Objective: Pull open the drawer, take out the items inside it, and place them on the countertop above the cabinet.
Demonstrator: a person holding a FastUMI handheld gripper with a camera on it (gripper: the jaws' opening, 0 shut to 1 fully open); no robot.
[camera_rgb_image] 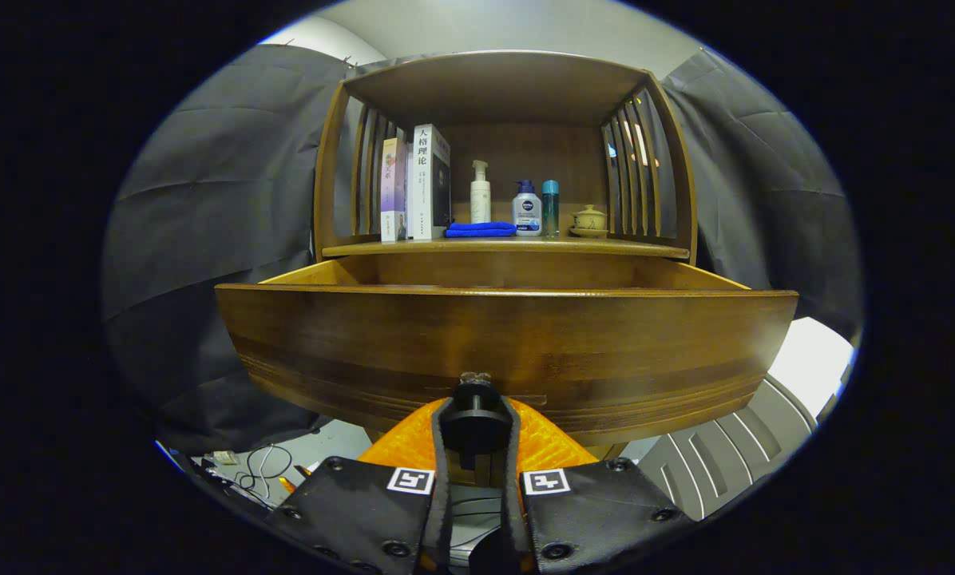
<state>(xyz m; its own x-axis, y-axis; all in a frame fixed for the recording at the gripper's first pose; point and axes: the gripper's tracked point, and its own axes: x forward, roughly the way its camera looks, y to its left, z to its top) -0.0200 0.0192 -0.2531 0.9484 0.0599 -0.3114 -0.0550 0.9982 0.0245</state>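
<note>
Gripper [475,415]: two fingers closed on the dark round knob [475,411]; one finger presses each side of it, at 9 and 3 o'clock of the knob.
Knob: one, at the lower middle of the drawer front.
Drawer [506,351]: one, pulled out from the cabinet; curved wooden front just beyond the fingertips; its inside is hidden behind the front, so the contents cannot be told.
Cabinet [505,160]: one wooden unit with slatted sides, directly above and behind the drawer at 12 o'clock.
Countertop [621,249]: one wooden shelf above the drawer, carrying the items below.
Books [418,184]: two, upright, side by side, at the 9 o'clock end of the countertop.
Cloth [480,229]: one, blue, folded flat, just beside the books on their 3 o'clock side.
Bottles: three. One white pump bottle [480,193] behind the cloth; one squat pump bottle [527,209] at 3 o'clock of the cloth; one slim teal bottle [550,208] just beside the squat one.
Lidded cup [589,220]: one, on a saucer, at the 3 o'clock end of the row, apart from the bottles.
Cables [262,471]: a loose tangle on the floor at 8 o'clock of the drawer.
</note>
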